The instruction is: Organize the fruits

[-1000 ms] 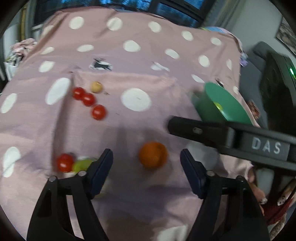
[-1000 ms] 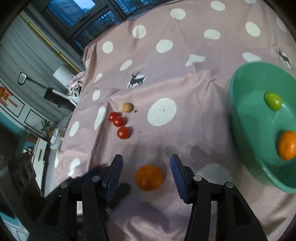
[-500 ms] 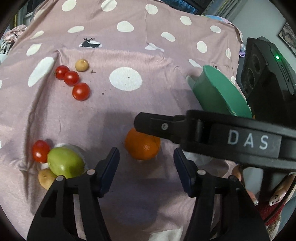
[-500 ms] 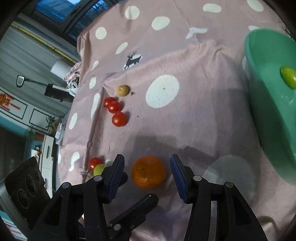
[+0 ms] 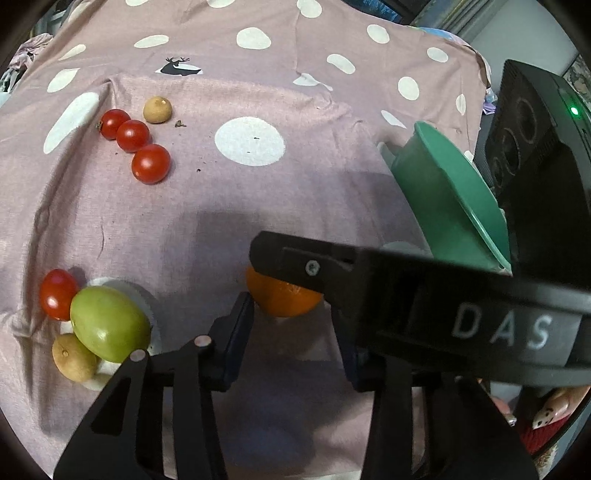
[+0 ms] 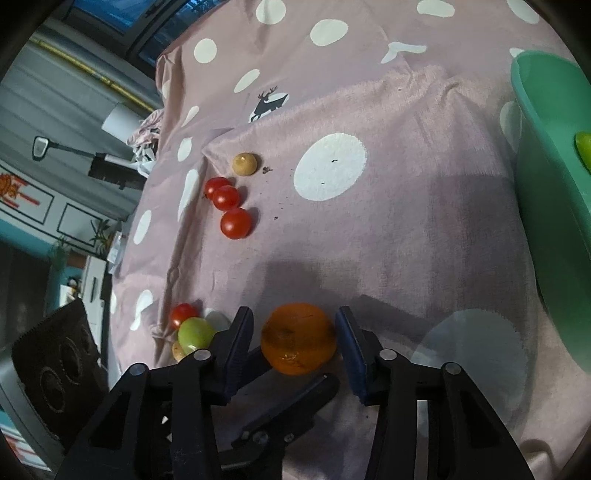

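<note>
Both grippers nearer now, fingers spread around the orange [image 6: 298, 339]; green fruit [image 6: 584, 151] in teal bowl [image 6: 546, 206].

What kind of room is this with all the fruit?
Probably a room in someone's home. The fruit lies on a pink polka-dot cloth with reindeer, dark windows sit behind it, and a potted plant stands by a panelled wall.

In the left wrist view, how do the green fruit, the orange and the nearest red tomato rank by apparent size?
1. green fruit
2. orange, partly hidden by the right claw, so this rank is unsure
3. red tomato, clearly smallest
</note>
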A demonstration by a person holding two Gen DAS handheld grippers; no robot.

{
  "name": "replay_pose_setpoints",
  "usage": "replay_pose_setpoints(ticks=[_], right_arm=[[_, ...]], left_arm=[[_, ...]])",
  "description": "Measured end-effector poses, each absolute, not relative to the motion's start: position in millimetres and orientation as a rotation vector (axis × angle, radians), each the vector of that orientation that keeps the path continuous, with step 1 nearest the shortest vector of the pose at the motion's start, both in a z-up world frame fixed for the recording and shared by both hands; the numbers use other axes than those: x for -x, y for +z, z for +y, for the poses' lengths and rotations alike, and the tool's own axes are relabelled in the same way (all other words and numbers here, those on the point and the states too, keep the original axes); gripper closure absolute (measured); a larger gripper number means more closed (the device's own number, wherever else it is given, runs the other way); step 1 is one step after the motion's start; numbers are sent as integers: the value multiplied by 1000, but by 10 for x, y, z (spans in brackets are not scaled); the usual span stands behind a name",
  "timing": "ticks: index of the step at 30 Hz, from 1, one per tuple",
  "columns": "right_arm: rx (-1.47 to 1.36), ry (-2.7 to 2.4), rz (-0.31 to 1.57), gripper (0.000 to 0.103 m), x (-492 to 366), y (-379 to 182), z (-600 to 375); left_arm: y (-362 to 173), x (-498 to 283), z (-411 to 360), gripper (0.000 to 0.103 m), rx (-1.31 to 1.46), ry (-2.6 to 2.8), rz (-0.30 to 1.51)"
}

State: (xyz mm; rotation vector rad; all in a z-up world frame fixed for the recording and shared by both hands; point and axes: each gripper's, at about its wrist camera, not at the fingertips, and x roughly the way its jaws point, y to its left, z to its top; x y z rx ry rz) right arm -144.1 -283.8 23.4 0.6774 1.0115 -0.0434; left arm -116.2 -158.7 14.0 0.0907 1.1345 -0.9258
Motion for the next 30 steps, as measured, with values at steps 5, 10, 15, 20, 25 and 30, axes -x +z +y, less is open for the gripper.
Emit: replay_pose_setpoints(ticks=[5, 10, 15, 20, 25, 30], right_arm=[[-627, -59, 997, 60, 1457, 288, -2811], [-583, -58, 941, 61, 1513, 450, -2762], [-534, -66, 851, 61, 1626, 717, -2742], [-510, -91, 760, 61, 1787, 952, -2801], [-497, -156, 670, 61, 1966, 1145, -2915], [-525, -216, 605, 62, 2139, 1239, -3123]], left_arm=[[195, 1189, -1592, 67, -105, -911, 1110], [370, 1219, -1546, 67, -93, -917, 1049], [628, 1308, -1552, 67, -81, -937, 962], [848, 1417, -1674, 67, -95, -975, 885], [1012, 1493, -1892, 67, -103, -1039, 836], [1098, 1590, -2128, 67, -124, -1094, 808]])
